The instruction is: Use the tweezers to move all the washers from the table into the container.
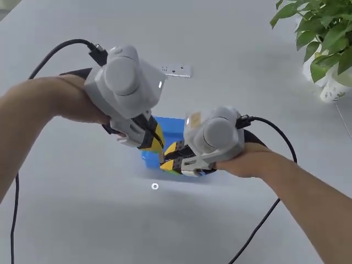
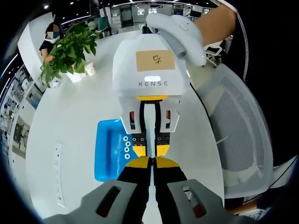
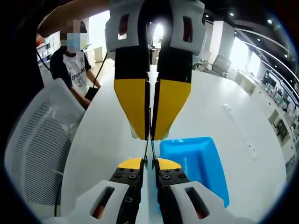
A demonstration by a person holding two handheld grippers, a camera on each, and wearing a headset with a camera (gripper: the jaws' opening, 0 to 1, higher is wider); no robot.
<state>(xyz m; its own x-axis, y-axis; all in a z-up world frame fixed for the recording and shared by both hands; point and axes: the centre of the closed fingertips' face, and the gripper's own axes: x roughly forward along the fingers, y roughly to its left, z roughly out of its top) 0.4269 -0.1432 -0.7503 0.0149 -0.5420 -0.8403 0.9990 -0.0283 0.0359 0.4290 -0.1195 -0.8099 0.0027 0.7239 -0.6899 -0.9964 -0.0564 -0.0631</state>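
Tongs: left tongs (image 2: 153, 163) and right tongs (image 3: 148, 163) both clenched, tip to tip, on thin tweezers (image 3: 150, 142) | Place: blue container (image 1: 168, 125) lies mid-frame beneath them | Step: tweezers are best settled squarely in one grip, then lowered to the tabletop (image 1: 82, 220) | Count: one loose washer (image 1: 154, 186), lower centre; four or five are counted inside the container.

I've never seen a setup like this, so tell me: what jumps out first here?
The left tool and right tool meet tip to tip by a bright blue tray mid-table, thin tweezers between them. White washers line up inside the tray; a lone washer lies on the table just outside it.
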